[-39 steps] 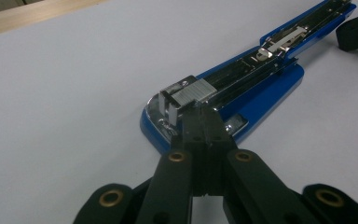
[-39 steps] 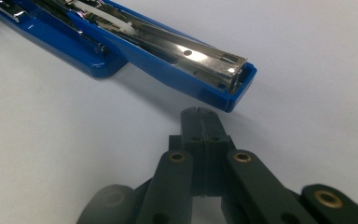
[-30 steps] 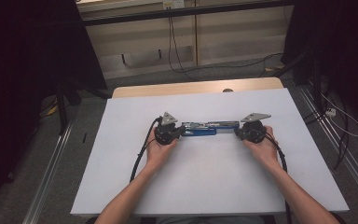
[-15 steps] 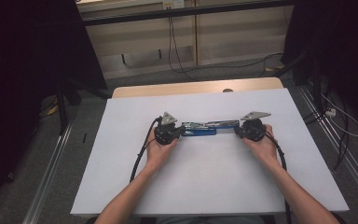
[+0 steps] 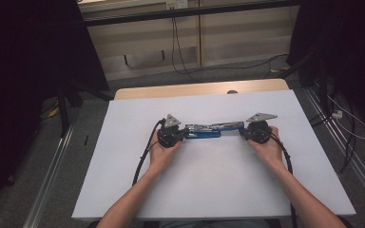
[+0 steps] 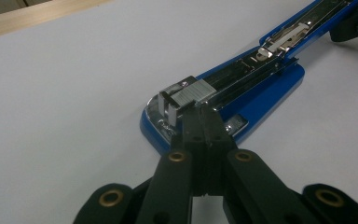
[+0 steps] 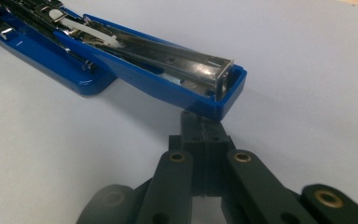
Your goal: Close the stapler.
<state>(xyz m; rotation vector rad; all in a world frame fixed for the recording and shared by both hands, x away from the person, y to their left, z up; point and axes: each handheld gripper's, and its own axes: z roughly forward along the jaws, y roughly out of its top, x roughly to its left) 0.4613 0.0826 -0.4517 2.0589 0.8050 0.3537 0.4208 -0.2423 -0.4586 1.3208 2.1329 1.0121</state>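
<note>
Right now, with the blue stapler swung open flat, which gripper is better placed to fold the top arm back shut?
Probably the right gripper: its shut tips sit under the end of the stapler lid, while the left gripper rests at the base's staple end.

High view above table (image 5: 123,190) facing forward-down, both claw views close, low, sharing the stapler (image 5: 214,129)
</note>
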